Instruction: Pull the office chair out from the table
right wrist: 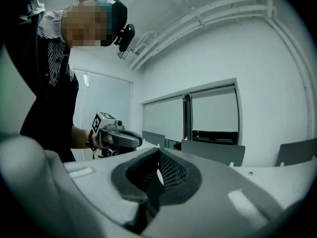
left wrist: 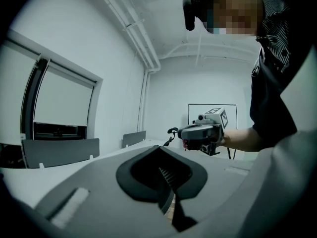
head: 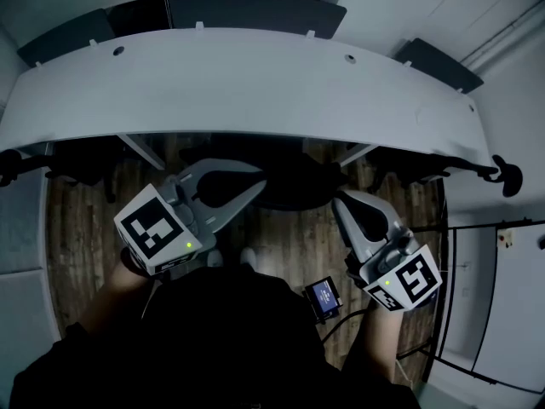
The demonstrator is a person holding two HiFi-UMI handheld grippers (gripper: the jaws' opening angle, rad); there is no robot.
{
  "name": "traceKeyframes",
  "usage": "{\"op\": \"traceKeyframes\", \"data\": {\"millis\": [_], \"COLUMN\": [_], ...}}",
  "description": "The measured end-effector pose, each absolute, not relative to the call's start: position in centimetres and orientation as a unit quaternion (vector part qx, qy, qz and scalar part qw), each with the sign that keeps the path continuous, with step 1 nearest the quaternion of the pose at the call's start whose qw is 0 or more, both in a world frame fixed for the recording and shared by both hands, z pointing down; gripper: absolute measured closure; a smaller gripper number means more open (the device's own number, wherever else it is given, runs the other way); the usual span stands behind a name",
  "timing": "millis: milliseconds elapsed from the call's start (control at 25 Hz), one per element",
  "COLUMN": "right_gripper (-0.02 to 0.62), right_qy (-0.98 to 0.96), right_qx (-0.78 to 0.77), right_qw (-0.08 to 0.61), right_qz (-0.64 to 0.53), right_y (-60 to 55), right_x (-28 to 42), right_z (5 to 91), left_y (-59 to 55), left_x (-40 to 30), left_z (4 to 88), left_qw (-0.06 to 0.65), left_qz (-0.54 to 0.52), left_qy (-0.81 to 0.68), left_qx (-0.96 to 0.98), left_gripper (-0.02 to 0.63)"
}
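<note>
In the head view the dark office chair [head: 294, 186] sits tucked under the front edge of the white curved table [head: 255, 83], and only part of it shows. My left gripper [head: 254, 187] reaches toward the chair's left side with its jaws shut and nothing visible between them. My right gripper [head: 341, 204] is at the chair's right side, also shut and empty. Whether either tip touches the chair I cannot tell. The left gripper view looks over its own closed jaws [left wrist: 166, 185] toward the right gripper [left wrist: 203, 132]. The right gripper view shows its jaws [right wrist: 157, 177] closed and the left gripper [right wrist: 116, 135] beyond.
Dark armrests of other chairs poke out under the table at the left [head: 17, 167] and right [head: 504, 174]. Grey divider panels [head: 255, 8] stand along the table's far side. Wooden floor [head: 289, 241] lies between me and the table. A white wall panel [head: 511, 313] stands at the right.
</note>
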State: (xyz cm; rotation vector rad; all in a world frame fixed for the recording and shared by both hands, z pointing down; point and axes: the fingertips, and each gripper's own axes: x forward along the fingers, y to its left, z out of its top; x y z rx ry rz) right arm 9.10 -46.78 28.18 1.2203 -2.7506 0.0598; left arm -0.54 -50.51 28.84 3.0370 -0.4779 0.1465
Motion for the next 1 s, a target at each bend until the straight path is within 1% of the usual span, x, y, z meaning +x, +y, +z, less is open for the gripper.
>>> {"op": "traceKeyframes", "data": {"millis": [160,360,520,600,680,760,800,880,1000], "right_gripper": [0.594,0.594,0.594,0.592,0.589,0.494,0.452,0.409,0.342], "right_qy": [-0.915,-0.916,-0.915,-0.916,-0.917,-0.914,-0.912,-0.909,-0.9], "right_qx": [0.398,0.396,0.395,0.389,0.381,0.373,0.367,0.349,0.325], "right_qw": [0.064,0.061,0.081,0.097,0.12,0.159,0.182,0.229,0.291], "right_qz": [0.022,0.029,0.022,0.023,0.027,0.019,0.01,-0.008,-0.017], "right_y": [-47.1,-47.2,-47.4,-47.3,-47.2,-47.1,-46.9,-46.6,-46.3], "right_x": [8.7,8.7,8.4,8.2,8.1,7.9,7.7,7.1,6.4], "right_z": [28.6,29.4,30.1,30.8,32.0,33.4,34.1,35.6,38.1], "left_y": [-50.3,-50.4,-50.7,-50.5,-50.0,-49.5,-49.3,-48.8,-48.4], "left_x": [-0.7,-0.1,-0.6,-0.9,-1.1,-1.3,-1.5,-1.7,-1.7], "left_z": [29.6,29.9,31.0,32.2,33.7,35.5,36.6,39.1,42.3], "left_qw": [0.032,0.069,0.051,0.033,-0.001,-0.049,-0.077,-0.13,-0.182], "left_qz": [0.05,0.031,0.059,0.089,0.129,0.185,0.218,0.288,0.366], "left_qy": [-0.153,-0.152,-0.164,-0.157,-0.14,-0.124,-0.117,-0.097,-0.064], "left_qx": [0.986,0.985,0.983,0.983,0.982,0.974,0.966,0.944,0.91], "left_gripper": [0.604,0.603,0.599,0.529,0.433,0.393,0.359,0.305,0.262]}}
